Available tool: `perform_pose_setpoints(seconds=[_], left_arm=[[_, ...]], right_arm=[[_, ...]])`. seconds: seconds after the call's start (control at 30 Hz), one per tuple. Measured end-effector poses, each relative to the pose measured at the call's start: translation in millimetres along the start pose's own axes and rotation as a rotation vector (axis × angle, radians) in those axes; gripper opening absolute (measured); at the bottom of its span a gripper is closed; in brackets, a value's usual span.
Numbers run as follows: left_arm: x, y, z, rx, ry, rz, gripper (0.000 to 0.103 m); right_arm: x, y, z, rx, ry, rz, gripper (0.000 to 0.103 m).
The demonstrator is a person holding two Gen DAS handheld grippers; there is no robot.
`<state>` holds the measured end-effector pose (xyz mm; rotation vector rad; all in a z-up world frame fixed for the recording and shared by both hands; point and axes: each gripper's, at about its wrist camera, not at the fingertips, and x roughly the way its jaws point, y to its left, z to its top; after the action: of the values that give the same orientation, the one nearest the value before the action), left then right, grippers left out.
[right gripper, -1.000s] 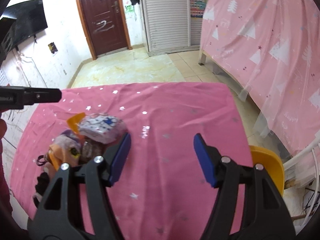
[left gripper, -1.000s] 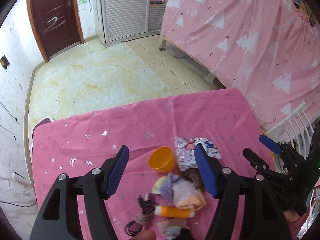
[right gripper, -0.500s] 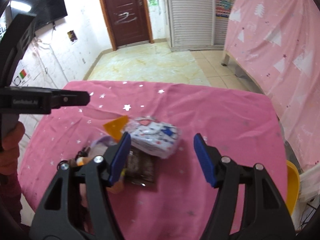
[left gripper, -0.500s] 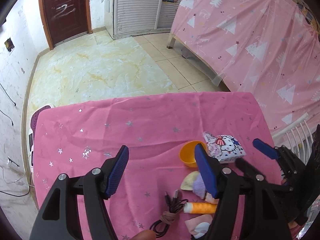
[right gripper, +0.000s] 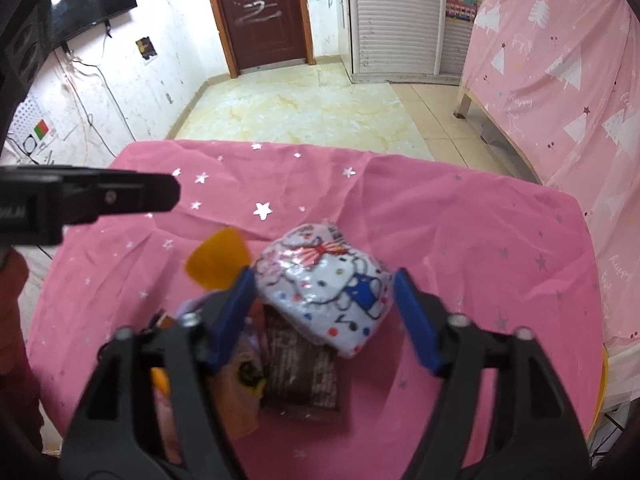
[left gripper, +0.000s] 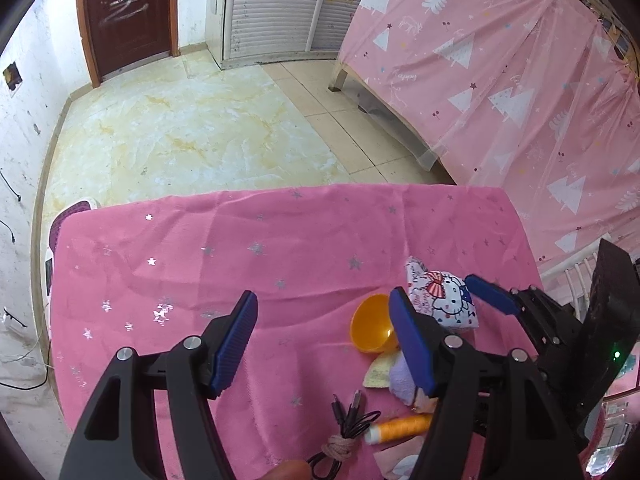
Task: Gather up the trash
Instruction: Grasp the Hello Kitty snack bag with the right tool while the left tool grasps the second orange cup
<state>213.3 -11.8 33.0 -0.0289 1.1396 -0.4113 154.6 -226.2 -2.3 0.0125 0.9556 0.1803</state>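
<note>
Your right claw (right gripper: 324,300) tilts steeply down over the pile, its jaws opening, with the puffy, crinkled cartoon-print packet (right gripper: 326,286) between the ribbed blue pads (right gripper: 236,312); whether they touch its sides you cannot tell. The packet lies on the surface (right gripper: 460,240), draped in wrinkled pink cloth with silver stars, and leans on a flat dark brown wrapper (right gripper: 304,364). Just left of it sits a smooth orange plastic cup (right gripper: 218,258) on its side. Your left claw (left gripper: 320,338) stands spread and empty over bare cloth, also angled down. Beside its right pad lie the cup, a soft lilac cloth lump (left gripper: 402,378), a spool of orange thread (left gripper: 400,426) and a coiled black cable (left gripper: 348,420).
</note>
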Motion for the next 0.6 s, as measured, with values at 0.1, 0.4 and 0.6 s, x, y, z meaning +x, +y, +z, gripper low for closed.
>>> perform_pose_setpoints(seconds=[0.1,0.4,0.6], left_arm=[[7.6,-3.4,0.7,0.003,0.015,-0.009,0.062],[23.2,-17.0,1.0,0.019,0.045,-0.021,0.062],[28.6,-30.4,1.6,0.043,0.054,-0.039,0.062]], right_arm=[[8.4,-1.5,2.1,-0.003,0.012,0.004,0.076],[4.3,-14.9,1.6,0.023,-0.018,-0.011,0.044],[-10.5,-28.4,-1.0,0.047,-0.059,-0.032,0.043]])
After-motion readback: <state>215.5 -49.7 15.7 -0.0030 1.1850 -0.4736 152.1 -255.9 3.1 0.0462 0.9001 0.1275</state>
